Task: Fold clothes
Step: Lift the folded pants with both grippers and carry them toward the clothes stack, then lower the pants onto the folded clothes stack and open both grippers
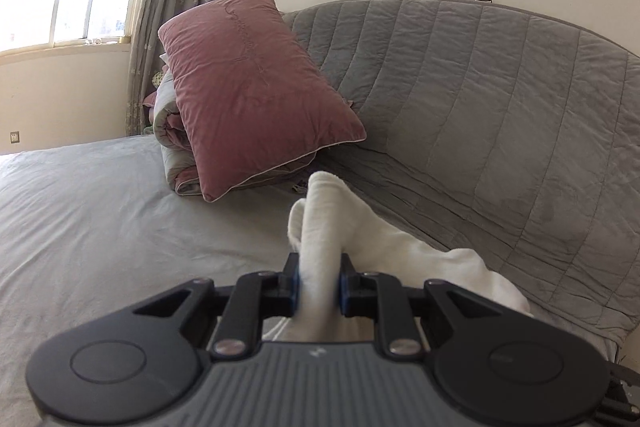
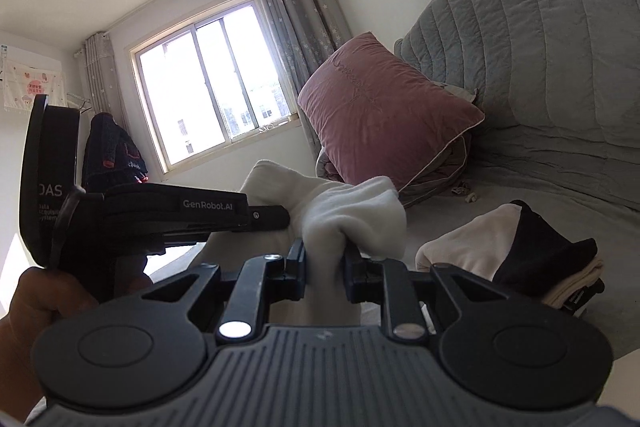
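A white garment (image 1: 384, 255) is held up above the grey bed (image 1: 100, 227). My left gripper (image 1: 319, 287) is shut on a bunched fold of it that sticks up between the pads. In the right wrist view my right gripper (image 2: 325, 263) is shut on another bunch of the same white garment (image 2: 356, 211). The left gripper (image 2: 276, 217) reaches in from the left, side-on, gripping the cloth close beside mine, with a hand (image 2: 48, 311) on its handle. The garment's lower part hangs hidden behind the gripper bodies.
A pink pillow (image 1: 256, 99) leans on rolled bedding against the grey quilted headboard (image 1: 500, 107). A folded stack of cream and black clothes (image 2: 520, 255) lies on the bed at the right. A window (image 2: 208, 91) with grey curtains lies beyond.
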